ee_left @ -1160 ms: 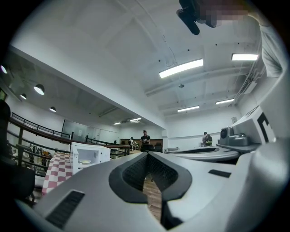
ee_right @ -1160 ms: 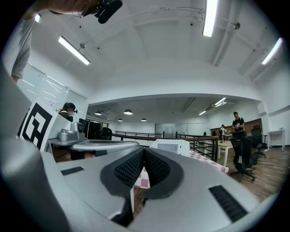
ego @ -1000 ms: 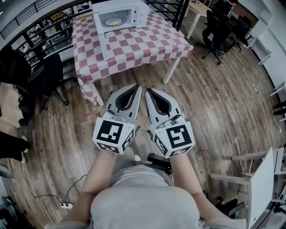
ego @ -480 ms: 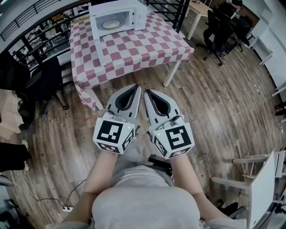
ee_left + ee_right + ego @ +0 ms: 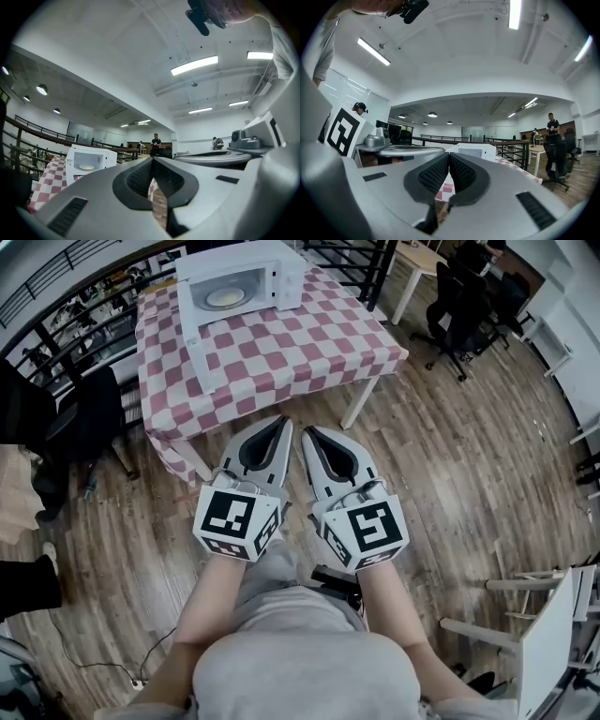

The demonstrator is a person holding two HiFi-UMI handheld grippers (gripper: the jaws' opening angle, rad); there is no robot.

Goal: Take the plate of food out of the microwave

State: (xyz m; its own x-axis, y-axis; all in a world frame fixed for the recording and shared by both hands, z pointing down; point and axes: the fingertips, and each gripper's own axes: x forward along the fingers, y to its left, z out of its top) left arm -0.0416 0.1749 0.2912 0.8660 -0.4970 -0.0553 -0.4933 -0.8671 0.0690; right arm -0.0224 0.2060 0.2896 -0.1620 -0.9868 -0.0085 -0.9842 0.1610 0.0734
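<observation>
My left gripper [image 5: 281,423] and right gripper [image 5: 309,432] were both closed on nothing, side by side, well apart from the plate of food [image 5: 225,298] inside the open microwave [image 5: 287,279] on the checked table [image 5: 291,343].

There is one microwave [image 5: 284,279], one plate [image 5: 225,298] and one table [image 5: 300,343] with a checked cloth. Two grippers show, the left gripper [image 5: 280,421] and the right gripper [image 5: 308,431].

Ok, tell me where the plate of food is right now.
The plate sits inside the open microwave, at the back of the checked table, top left of centre in the head view.
</observation>
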